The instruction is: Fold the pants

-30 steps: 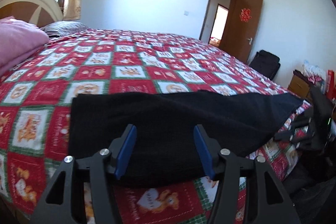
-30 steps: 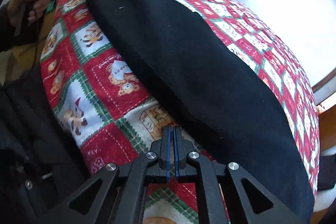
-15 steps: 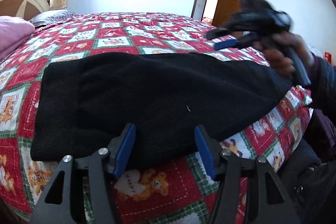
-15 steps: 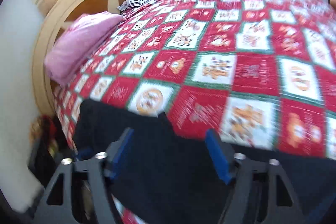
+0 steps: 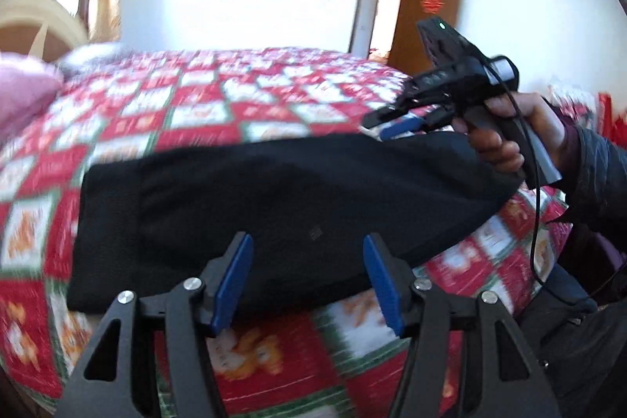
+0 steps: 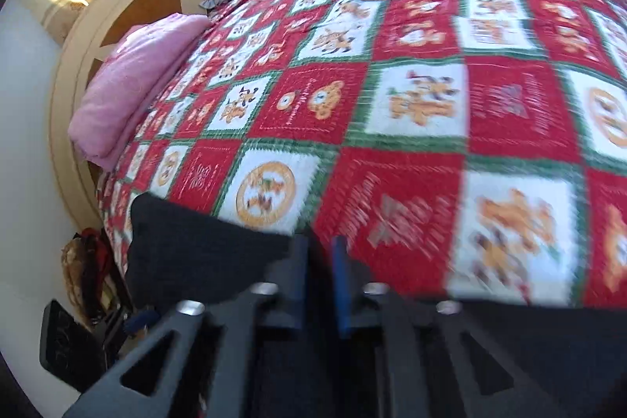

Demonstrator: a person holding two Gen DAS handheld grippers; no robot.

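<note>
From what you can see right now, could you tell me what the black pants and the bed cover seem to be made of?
The black pants look like soft, matte fleece or thick knit: no sheen, rounded edges. The bed cover looks like a plush printed blanket with red, white and green squares; blur hides the weave, so the fibre stays open.
</note>
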